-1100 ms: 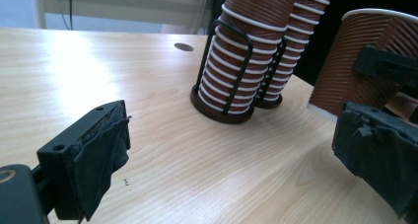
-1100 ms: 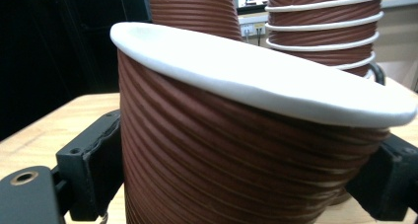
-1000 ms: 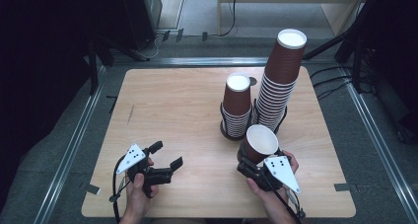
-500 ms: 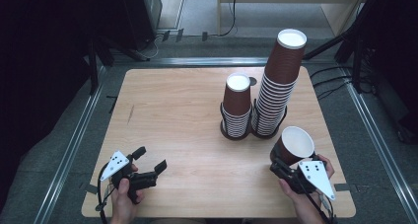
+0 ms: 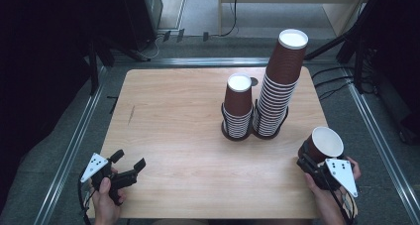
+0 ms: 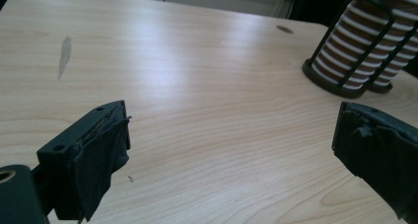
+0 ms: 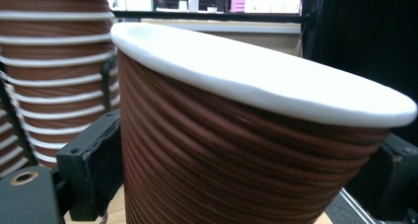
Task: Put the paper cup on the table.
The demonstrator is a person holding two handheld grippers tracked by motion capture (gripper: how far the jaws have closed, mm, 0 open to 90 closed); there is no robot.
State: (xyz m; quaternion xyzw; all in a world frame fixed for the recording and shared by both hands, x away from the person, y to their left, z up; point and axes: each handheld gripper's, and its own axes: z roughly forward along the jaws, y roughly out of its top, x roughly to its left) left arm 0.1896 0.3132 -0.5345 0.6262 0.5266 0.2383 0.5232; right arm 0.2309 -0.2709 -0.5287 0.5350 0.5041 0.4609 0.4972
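My right gripper (image 5: 311, 158) is shut on a single brown ribbed paper cup (image 5: 323, 144) with a white rim, held tilted near the table's front right corner. Close up in the right gripper view, that cup (image 7: 236, 150) sits between the two black jaws. Two stacks of the same cups stand in a black wire holder at mid-right: a short stack (image 5: 237, 106) and a tall stack (image 5: 281, 81). My left gripper (image 5: 130, 166) is open and empty near the front left edge. In the left gripper view its jaws stand wide apart over bare wood, with the stack (image 6: 362, 51) far off.
The light wooden table (image 5: 178, 121) has a dark smear (image 5: 131, 114) on its left part. Metal rails run along the floor on both sides, with cables and dark stands behind the table.
My right gripper has carried the single cup from beside the stacks out to the front right corner. My left gripper has drawn back toward the front left edge.
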